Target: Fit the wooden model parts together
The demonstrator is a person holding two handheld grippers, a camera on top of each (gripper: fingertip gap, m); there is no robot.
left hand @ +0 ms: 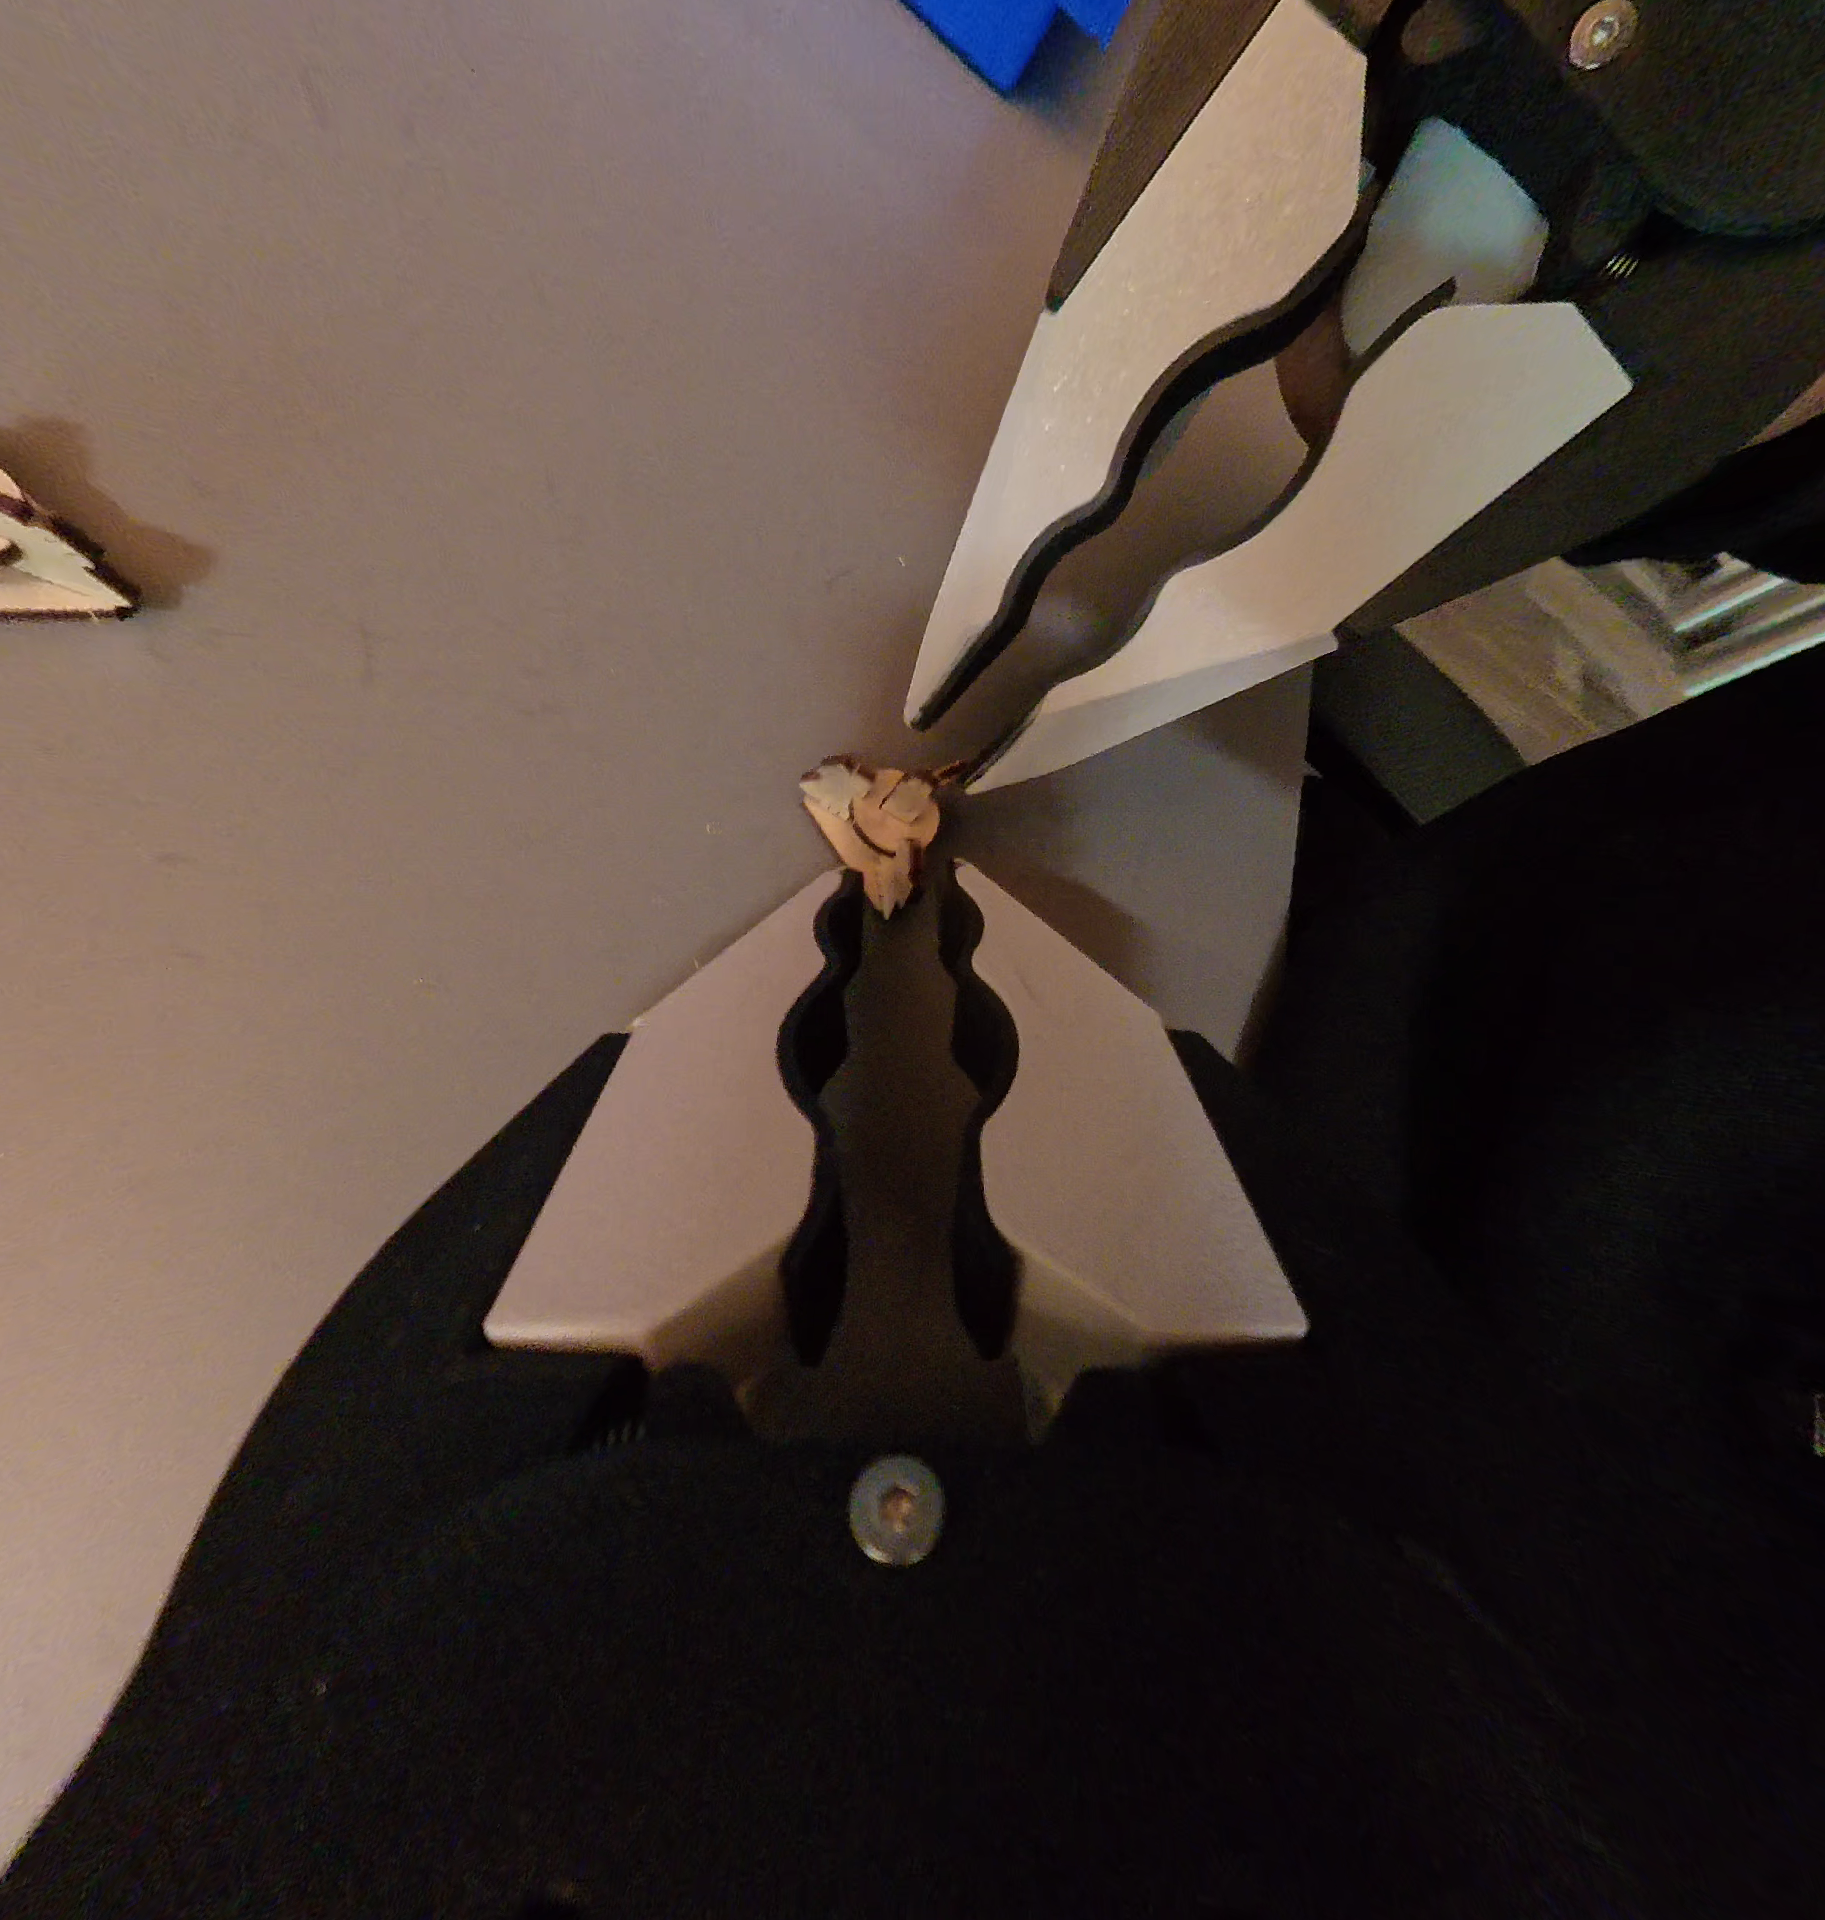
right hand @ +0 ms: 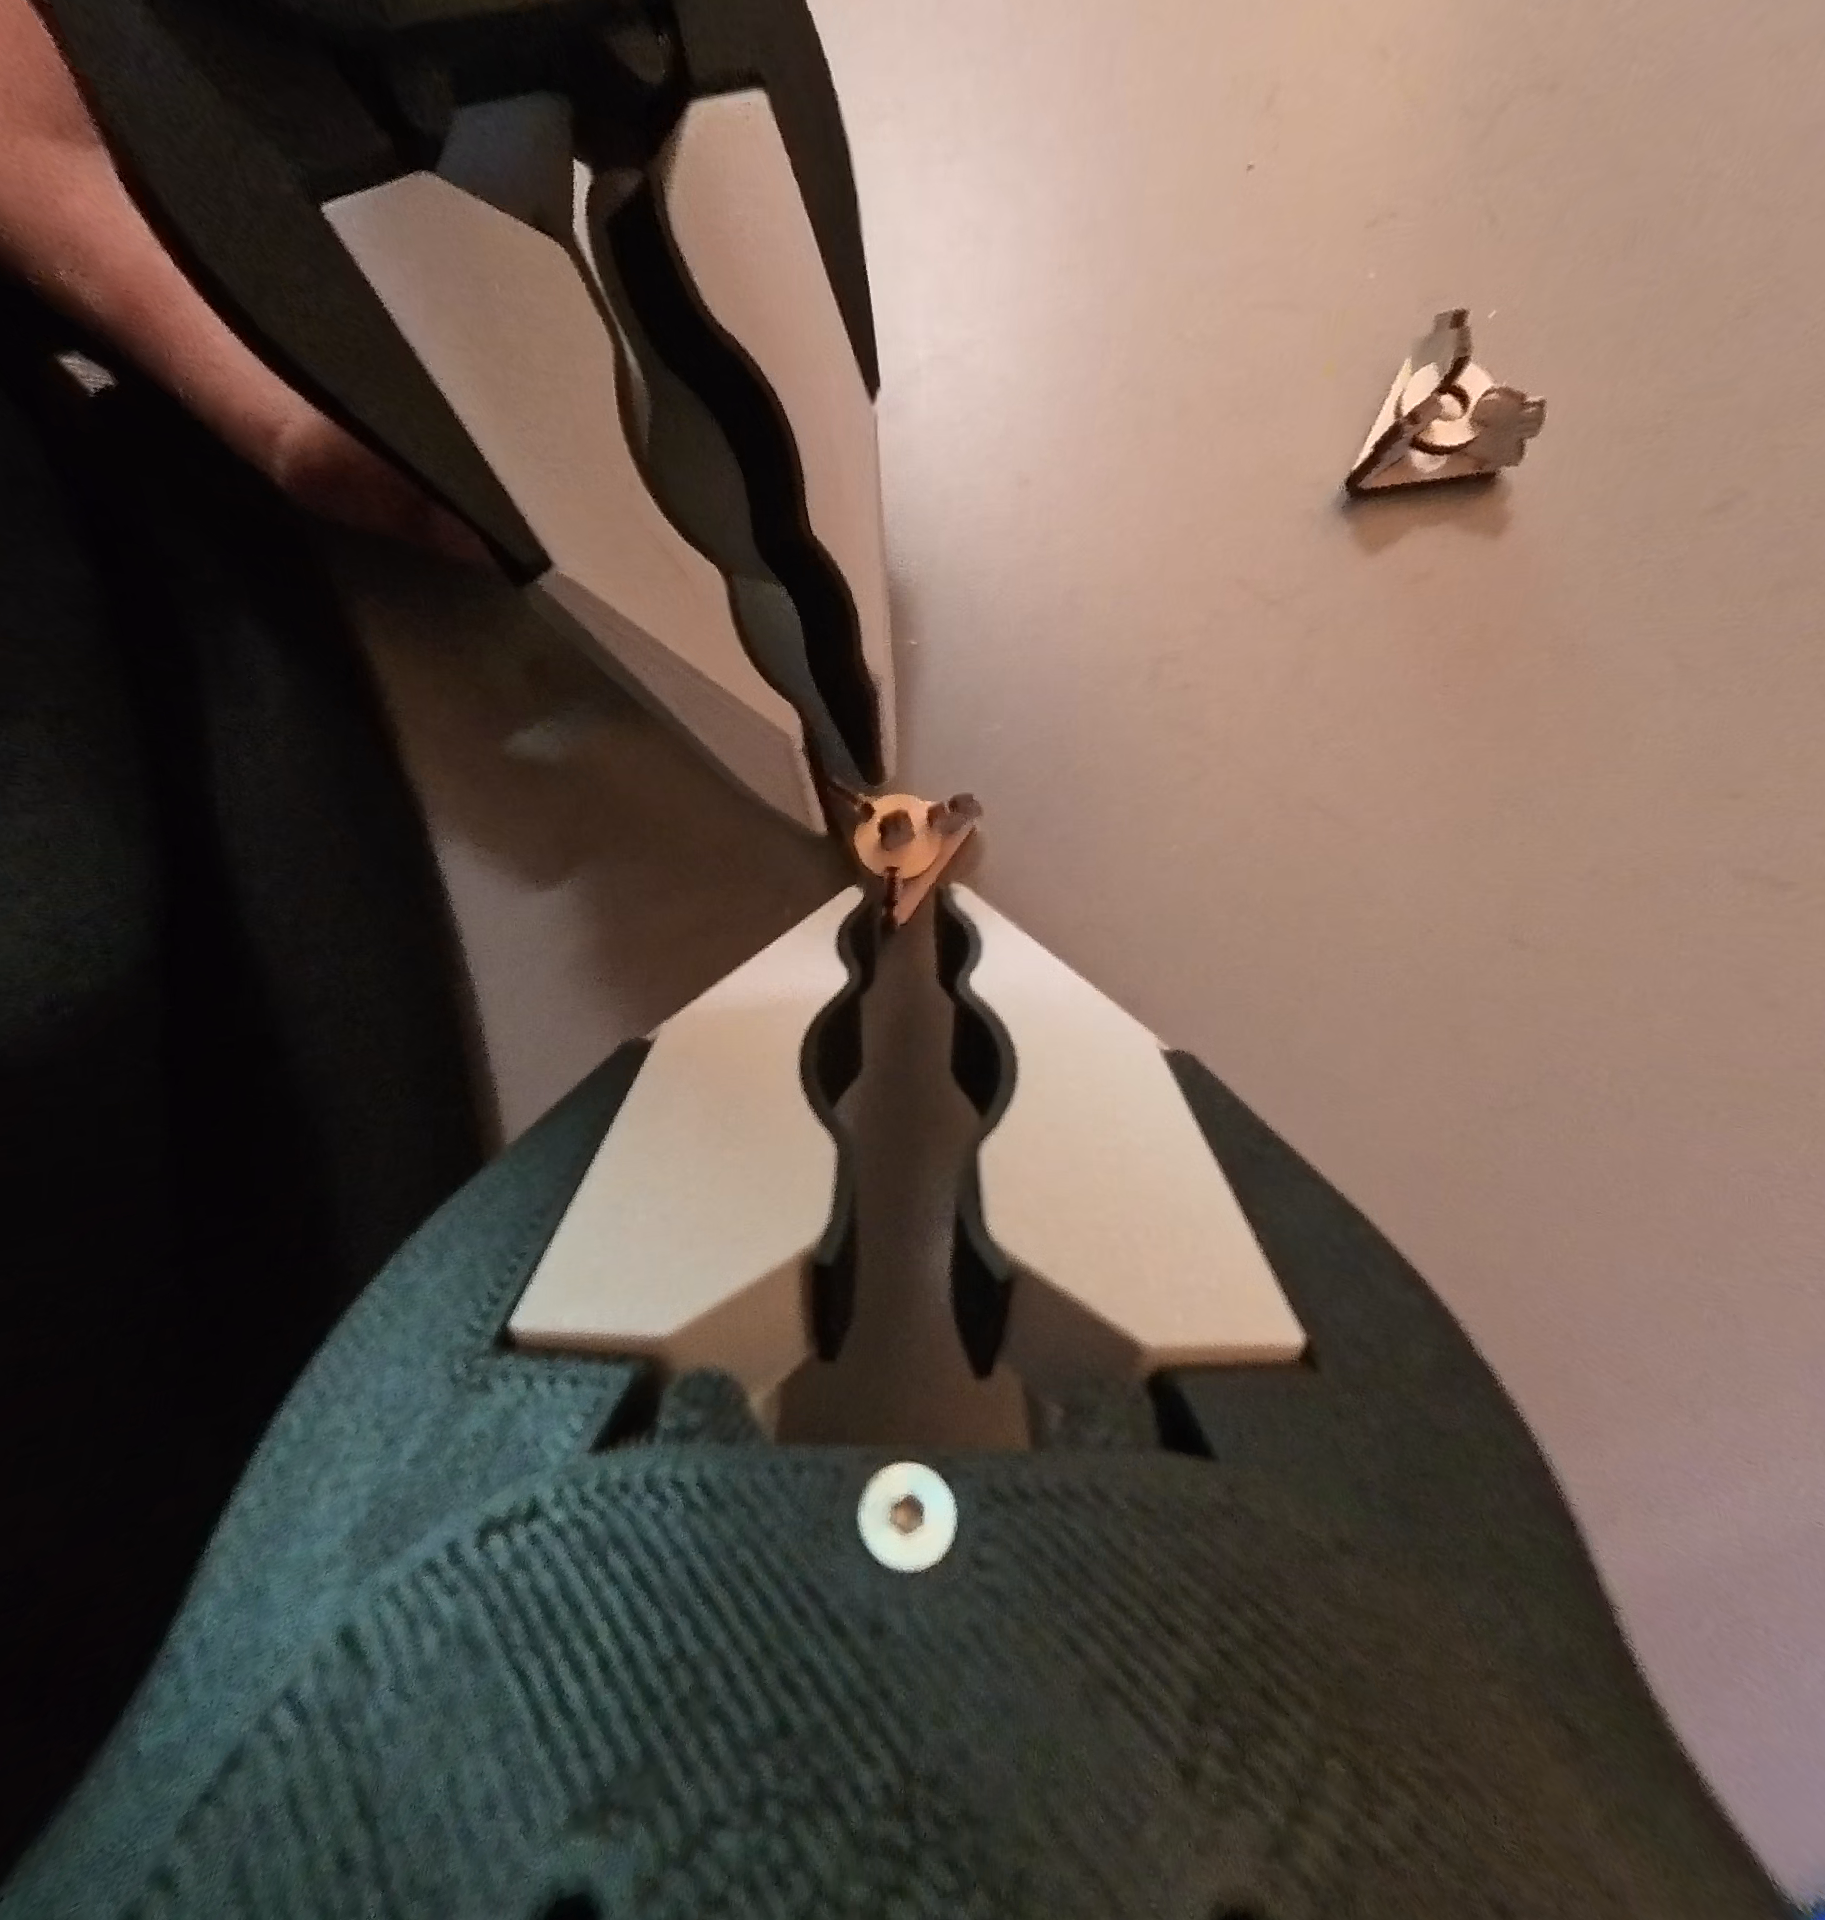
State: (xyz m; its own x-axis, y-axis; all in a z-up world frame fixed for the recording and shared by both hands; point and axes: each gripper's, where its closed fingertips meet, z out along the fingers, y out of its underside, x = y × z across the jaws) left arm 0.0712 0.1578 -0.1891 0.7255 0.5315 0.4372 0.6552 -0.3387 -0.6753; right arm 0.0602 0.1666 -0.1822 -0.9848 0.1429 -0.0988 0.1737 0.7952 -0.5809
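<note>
Wooden piece (left hand: 880,831): small, pale, held above grey table (left hand: 420,312) | left gripper (left hand: 892,902): clenched on its lower tip | right gripper (left hand: 958,750): pinching opposite tip, likely steadying | second wooden piece (right hand: 1443,410): lying well apart.

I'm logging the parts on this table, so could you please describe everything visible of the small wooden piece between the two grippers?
The small wooden piece looks like pale, thin laser-cut wood with dark burnt edges: interlocked flat bits around a round disc. It sits above the light table, pinched at its lower tip by the left gripper, while the right gripper grips another corner.
</note>
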